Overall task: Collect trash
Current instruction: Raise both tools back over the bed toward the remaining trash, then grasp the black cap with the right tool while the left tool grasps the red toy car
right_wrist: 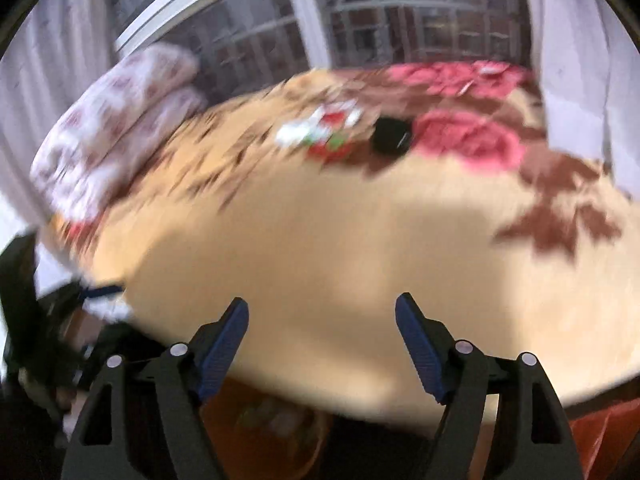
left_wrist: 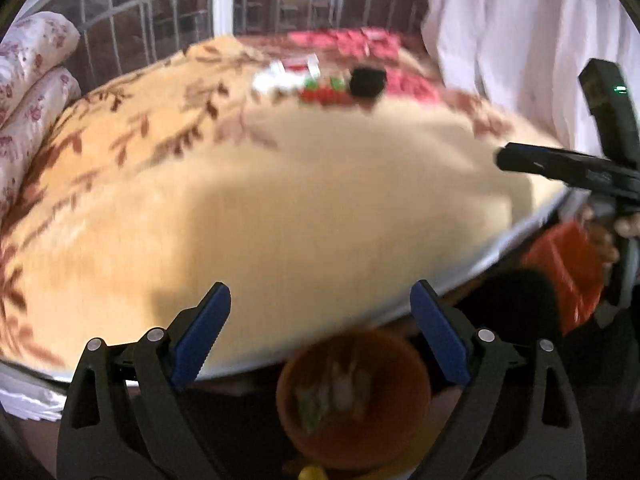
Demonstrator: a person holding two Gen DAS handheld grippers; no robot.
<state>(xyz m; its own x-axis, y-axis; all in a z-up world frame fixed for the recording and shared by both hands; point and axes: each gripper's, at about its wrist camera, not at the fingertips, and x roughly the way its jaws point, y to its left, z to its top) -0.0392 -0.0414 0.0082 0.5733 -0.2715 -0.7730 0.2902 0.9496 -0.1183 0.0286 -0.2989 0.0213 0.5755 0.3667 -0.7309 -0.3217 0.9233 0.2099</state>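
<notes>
Both views are motion-blurred. A heap of trash, white, red and green wrappers (left_wrist: 298, 80), lies on the far side of a bed with a cream floral blanket (left_wrist: 280, 184), beside a black object (left_wrist: 367, 80). The heap (right_wrist: 320, 132) and black object (right_wrist: 391, 134) also show in the right wrist view. My left gripper (left_wrist: 320, 308) is open and empty, above an orange bin (left_wrist: 352, 396) with scraps inside, at the bed's near edge. My right gripper (right_wrist: 322, 320) is open and empty over the blanket's near edge (right_wrist: 320, 240); the bin (right_wrist: 272, 428) shows below it.
Rolled floral bedding (left_wrist: 36, 80) lies at the bed's left. A red-pink cloth (right_wrist: 464, 140) lies at the far right. A barred window (left_wrist: 180, 4) and white curtain (left_wrist: 520, 40) stand behind. An orange object (left_wrist: 568, 268) sits low right of the bed.
</notes>
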